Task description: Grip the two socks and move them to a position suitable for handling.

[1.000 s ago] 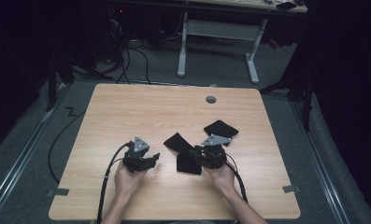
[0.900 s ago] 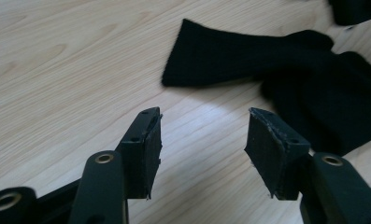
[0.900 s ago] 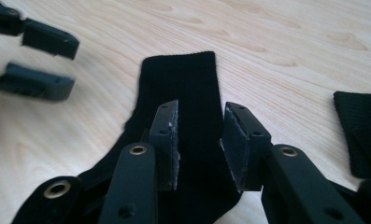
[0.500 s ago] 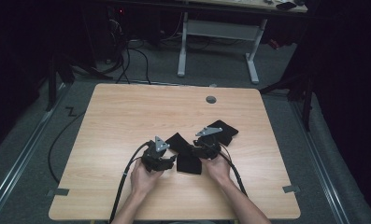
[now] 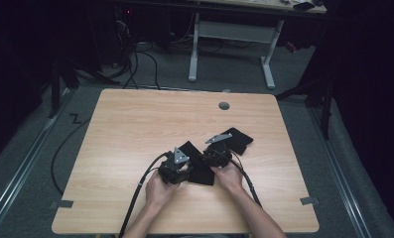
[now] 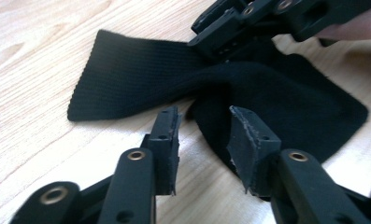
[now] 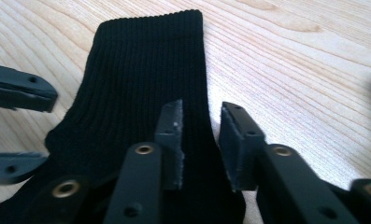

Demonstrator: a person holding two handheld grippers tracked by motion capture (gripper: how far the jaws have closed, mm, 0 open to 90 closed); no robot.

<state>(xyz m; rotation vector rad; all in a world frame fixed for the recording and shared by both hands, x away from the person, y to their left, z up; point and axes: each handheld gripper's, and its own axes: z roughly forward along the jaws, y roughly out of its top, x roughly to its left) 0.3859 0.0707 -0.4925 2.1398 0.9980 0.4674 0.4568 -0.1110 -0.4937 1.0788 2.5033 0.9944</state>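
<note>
A black ribbed sock lies bent on the wooden table in front of the person. My left gripper comes at it from the left. In the left gripper view its jaws have just been closing and stand apart, astride the sock's edge at the bend without pressing it. My right gripper comes from the right. Its jaws have also been closing and straddle the long edge of the sock's leg, with a gap still showing. The two grippers nearly meet over the sock.
A second black sock lies just behind the right gripper. A round grommet hole sits near the table's far edge. The left gripper's cable trails off the near edge. A desk frame stands on the floor beyond.
The left hand has slid right to the sock. The right hand has shifted slightly left and away from the person. Both pairs of jaws stand narrower than before.
</note>
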